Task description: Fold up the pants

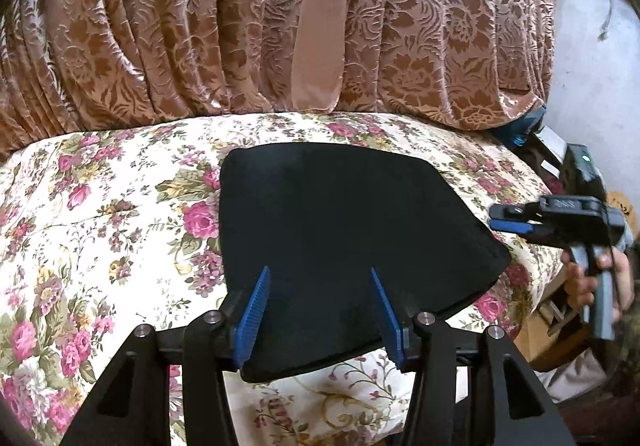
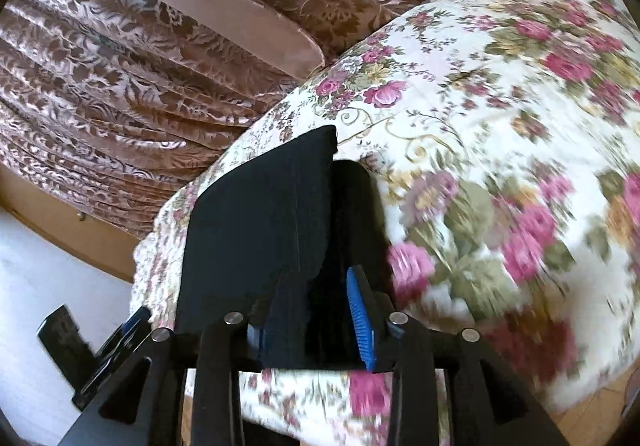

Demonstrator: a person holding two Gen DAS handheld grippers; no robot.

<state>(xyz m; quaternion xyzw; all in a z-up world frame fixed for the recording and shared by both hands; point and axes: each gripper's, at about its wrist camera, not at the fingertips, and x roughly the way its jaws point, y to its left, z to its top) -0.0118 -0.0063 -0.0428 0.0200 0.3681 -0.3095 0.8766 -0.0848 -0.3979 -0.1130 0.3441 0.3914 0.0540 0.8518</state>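
Observation:
The black pants lie folded into a compact, flat block on the flowered bedspread. My left gripper hovers over their near edge, open, with its blue pads wide apart and clear of the cloth. My right gripper, held by a hand, is at the pants' right edge. In the right wrist view the pants show their stacked layers edge-on. The right gripper stands open there, with a fold of cloth between its fingers, covering the left one. The right pad is bare.
A brown patterned curtain hangs behind the bed, with a plain pink band down it. A pale wall and dark clutter sit at the bed's right end. The floor lies beyond the bed's edge.

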